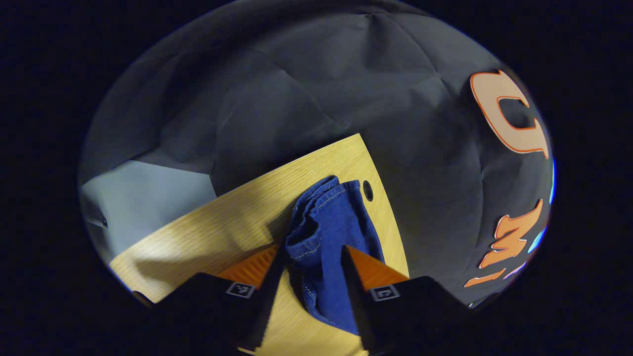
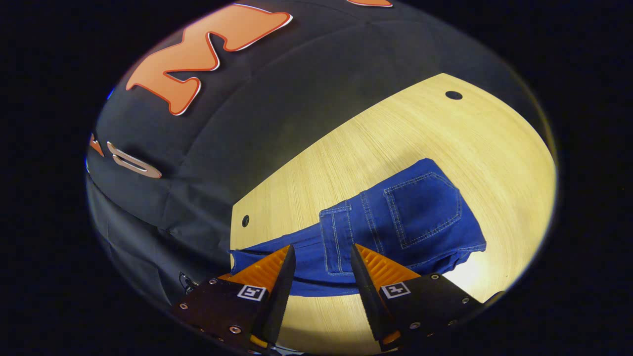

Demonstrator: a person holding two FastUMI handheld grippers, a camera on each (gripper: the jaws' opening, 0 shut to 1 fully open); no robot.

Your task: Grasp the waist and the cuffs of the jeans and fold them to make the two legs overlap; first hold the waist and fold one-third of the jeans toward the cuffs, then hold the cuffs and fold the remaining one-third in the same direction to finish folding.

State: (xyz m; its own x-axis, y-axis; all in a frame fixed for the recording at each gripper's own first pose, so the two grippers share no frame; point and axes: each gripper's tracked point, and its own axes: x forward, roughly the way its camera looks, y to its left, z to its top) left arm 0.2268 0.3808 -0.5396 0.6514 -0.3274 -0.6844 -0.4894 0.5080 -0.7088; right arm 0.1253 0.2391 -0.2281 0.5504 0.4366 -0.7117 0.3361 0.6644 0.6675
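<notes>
Denim bunches right between the fingers of my left claw [image 1: 312,257]: a rolled hem end of the jeans [image 1: 329,232], likely the cuffs, lies in the gap. Jaws stand fairly wide; I cannot tell whether either finger presses the cloth, so no firm grip claimed. That end sits near a corner of the wooden surface [image 1: 222,222], just beside a small dark hole [image 1: 367,190].

Right claw [image 2: 321,267] also stands wide, nothing between the fingers. It hangs a little above the surface [image 2: 395,138], pointed down at a slant toward the jeans [image 2: 410,217]. From here they lie flat, a back pocket [image 2: 423,207] facing up, a thinner strip of denim trailing toward the near edge.

Judgement: the legs look already overlapped, and the pocket end may be folded in, though I can't confirm the layers. Left is placed at the cuffs to take hold for the last third; right waits near the middle, probably to steady or share the lift.

Both claws tilt downward, low over the surface, well apart along the garment.
</notes>
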